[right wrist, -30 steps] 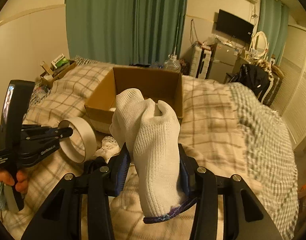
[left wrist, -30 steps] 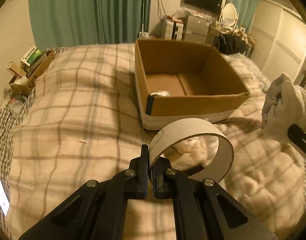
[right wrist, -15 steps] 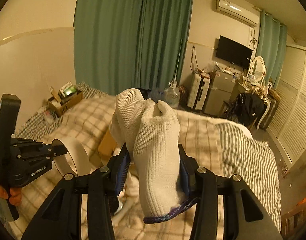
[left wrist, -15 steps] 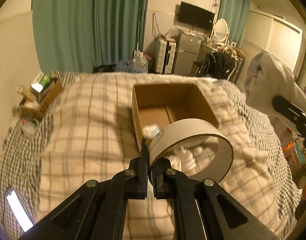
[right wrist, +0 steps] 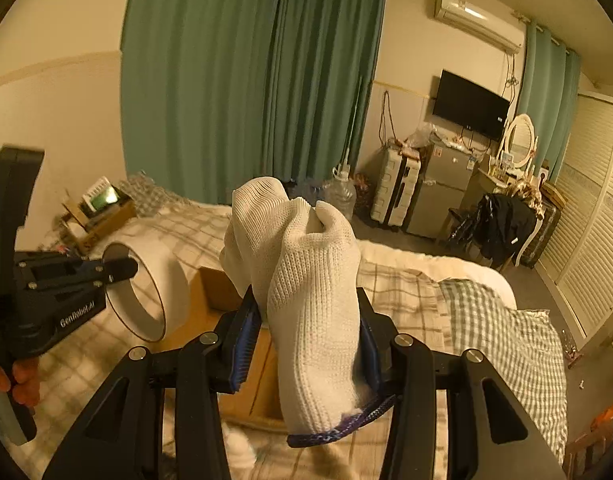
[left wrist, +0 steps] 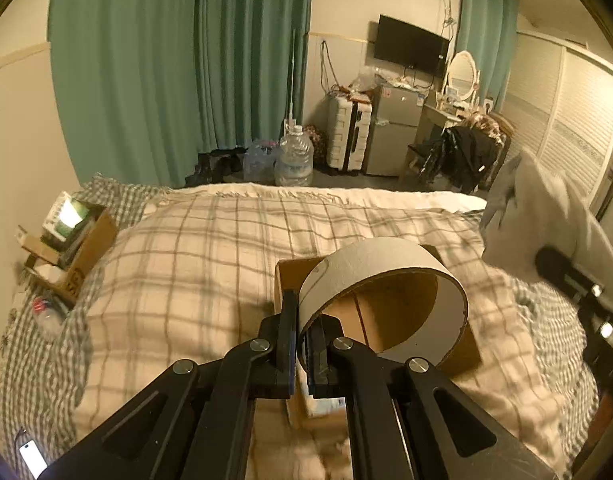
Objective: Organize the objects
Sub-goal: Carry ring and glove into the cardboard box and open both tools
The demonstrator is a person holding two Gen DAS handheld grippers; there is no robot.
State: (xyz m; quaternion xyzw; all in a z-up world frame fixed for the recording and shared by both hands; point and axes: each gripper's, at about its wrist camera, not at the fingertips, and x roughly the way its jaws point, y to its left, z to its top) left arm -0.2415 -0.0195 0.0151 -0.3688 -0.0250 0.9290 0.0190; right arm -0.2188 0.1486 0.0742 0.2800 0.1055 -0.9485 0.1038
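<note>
- Gripper on our left (left wrist: 302, 340) is pinching the wall of a wide cardboard ring (left wrist: 380, 276), its jaws drawn nearly together with only the thin band between them; we are holding the ring in the air, its open side facing forward.
- Our right gripper (right wrist: 306, 344) is clamping a bundle of white knit gloves (right wrist: 306, 280) at a middling width, the blue pads pressing on both sides and the cuff with its dark trim hanging below the jaws.
- We are seeing the left gripper in the right wrist view too (right wrist: 118, 270), with bare fingers (right wrist: 14, 380) wrapped round its handle, and the ring sitting just beside the gloves.
- Under both loads we are looking at an open brown cardboard box (left wrist: 290, 280), resting on the plaid blanket of the bed (left wrist: 186, 260); the ring is covering much of the box in the left view, and the gloves are hiding most of it in the right.
- We are judging this as the carrying step: both things are lifted and neither is in the box yet.
- Next, we reckon, we are needing to bring each load over the box opening, lower it inside the walls and only then spread the jaws, taking care that ring and gloves are not knocking together.
- Farther off we are seeing another small box of clutter (left wrist: 72, 248) by the wall, green curtains (left wrist: 178, 68) and a television (left wrist: 410, 46).
</note>
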